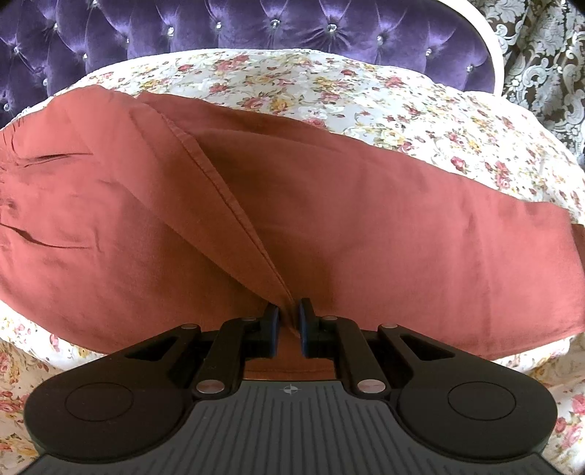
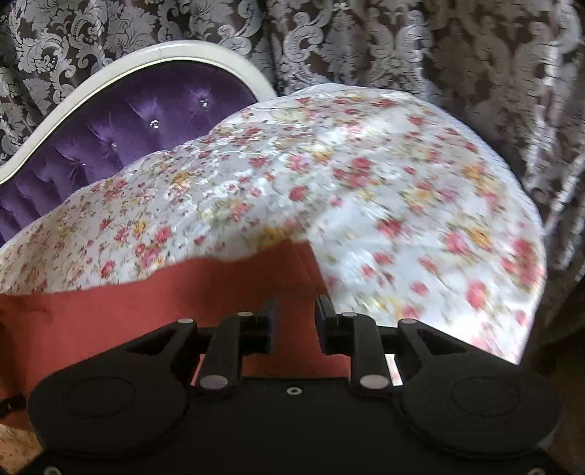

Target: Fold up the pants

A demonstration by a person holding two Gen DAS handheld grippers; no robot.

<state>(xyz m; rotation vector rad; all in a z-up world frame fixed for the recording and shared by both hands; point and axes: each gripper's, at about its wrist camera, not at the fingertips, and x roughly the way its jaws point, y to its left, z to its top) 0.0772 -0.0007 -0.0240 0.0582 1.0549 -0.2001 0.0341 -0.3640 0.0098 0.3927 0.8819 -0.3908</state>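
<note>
Pants point(image 1: 329, 219), rust-red, lie flat on the floral bedspread point(image 1: 420, 109), long axis running left to right across it, one leg folded over the other. At their near edge the left gripper point(image 1: 289, 321) pinches a fabric ridge along the seam. The right gripper point(image 2: 294, 321) stands partly open over the pants' end, pads clear of cloth. Beyond the pants rises the purple tufted headboard point(image 1: 256, 25), then the damask curtain point(image 2: 402, 44).

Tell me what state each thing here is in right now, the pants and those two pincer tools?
Rust-red pants: spread on the floral bedspread, one layer folded over, seam running toward the near edge.
Left gripper: shut, pinching the pants' near edge at the seam.
Right gripper: jaws apart, not pressing the fabric under them.
Floral bedspread: laid over the bed, pants on top.
</note>
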